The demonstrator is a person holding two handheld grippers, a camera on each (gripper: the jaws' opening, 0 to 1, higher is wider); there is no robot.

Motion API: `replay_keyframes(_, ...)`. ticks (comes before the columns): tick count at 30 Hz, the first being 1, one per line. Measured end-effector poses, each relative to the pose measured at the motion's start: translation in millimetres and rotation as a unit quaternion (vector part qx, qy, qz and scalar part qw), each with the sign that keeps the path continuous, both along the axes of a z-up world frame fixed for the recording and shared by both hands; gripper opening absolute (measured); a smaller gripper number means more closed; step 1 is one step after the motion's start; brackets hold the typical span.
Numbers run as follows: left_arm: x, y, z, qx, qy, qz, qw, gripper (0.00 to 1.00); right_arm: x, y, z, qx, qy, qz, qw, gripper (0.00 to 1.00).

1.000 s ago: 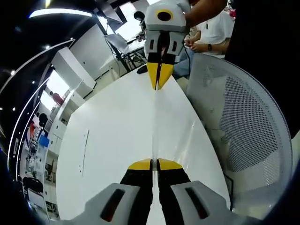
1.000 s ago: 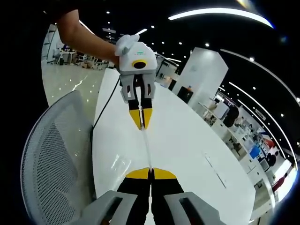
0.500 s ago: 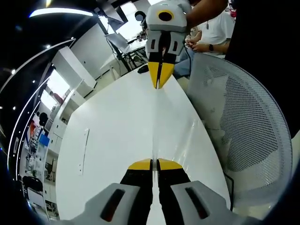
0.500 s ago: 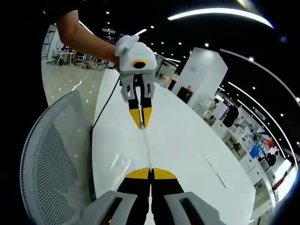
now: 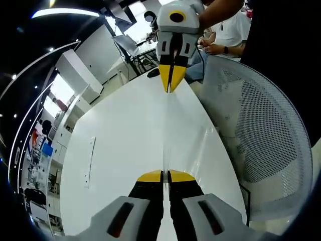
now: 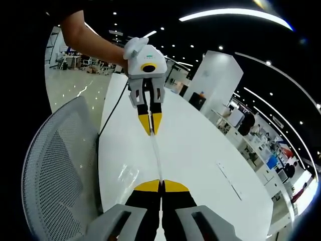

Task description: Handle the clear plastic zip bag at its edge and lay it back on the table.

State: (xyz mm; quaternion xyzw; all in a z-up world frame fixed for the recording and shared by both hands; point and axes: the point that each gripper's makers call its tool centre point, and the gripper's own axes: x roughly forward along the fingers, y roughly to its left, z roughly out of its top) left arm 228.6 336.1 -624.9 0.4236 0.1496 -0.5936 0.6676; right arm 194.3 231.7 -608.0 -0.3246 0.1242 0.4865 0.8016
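Observation:
The clear plastic zip bag (image 5: 166,135) hangs stretched between both grippers above the white table (image 5: 120,145), seen edge-on as a thin pale line. My left gripper (image 5: 165,173) is shut on its near edge at the bottom of the left gripper view. My right gripper (image 5: 169,89), held by a person's hand, is shut on the far edge. In the right gripper view, the right gripper (image 6: 161,183) pinches the bag (image 6: 156,158) at the bottom, and the left gripper (image 6: 151,132) holds the other end.
A white mesh office chair (image 5: 266,130) stands against the table's edge (image 6: 55,165). A seated person (image 5: 225,35) is behind the table's far end. A dark cable (image 6: 111,115) runs along the table. A thin strip (image 5: 89,160) lies on the tabletop.
Both grippers stay shut on the stretched bag. In the left gripper view the right gripper has drifted very slightly upward.

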Motion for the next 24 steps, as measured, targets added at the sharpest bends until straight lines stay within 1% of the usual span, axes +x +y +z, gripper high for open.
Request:
replay_keyframes(7,-1.3,-3,-2.2,0.009,-0.003,0.002,1.0,0.0,0,0,-1.9,-0.002,0.007,-0.003,1.0,0.0)
replay_keyframes(8,-1.8,-3,-3.6,0.013,-0.005,0.001,0.9999,0.0,1,-1,-2.5,0.001,0.014,-0.008,0.9999,0.0)
replay_keyframes(11,-2.0,-3,-4.9,0.016,-0.006,0.0,0.9999,0.0,2,-2,-1.0,0.005,0.016,-0.013,0.9998,0.0)
replay_keyframes(12,-2.1,-3,-5.0,0.016,-0.006,0.0,0.9999,0.0,2,-2,-0.6,0.011,0.024,-0.016,0.9995,0.0)
replay_keyframes(15,-1.8,-4,-4.6,0.014,-0.007,0.002,0.9999,0.0,3,-3,1.1,0.017,0.024,-0.022,0.9993,0.0)
replay_keyframes(18,-2.4,-7,-5.2,0.015,-0.01,0.001,0.9998,0.0,5,-2,7.1,0.036,0.035,-0.03,0.9983,0.07)
replay_keyframes(21,-3.1,-9,-5.9,0.018,-0.012,-0.001,0.9998,0.0,5,-1,11.0,0.036,0.03,-0.027,0.9985,0.07)
replay_keyframes(24,-3.2,-10,-5.9,0.017,-0.011,0.0,0.9998,0.0,7,1,15.2,0.044,0.034,-0.027,0.9981,0.09)
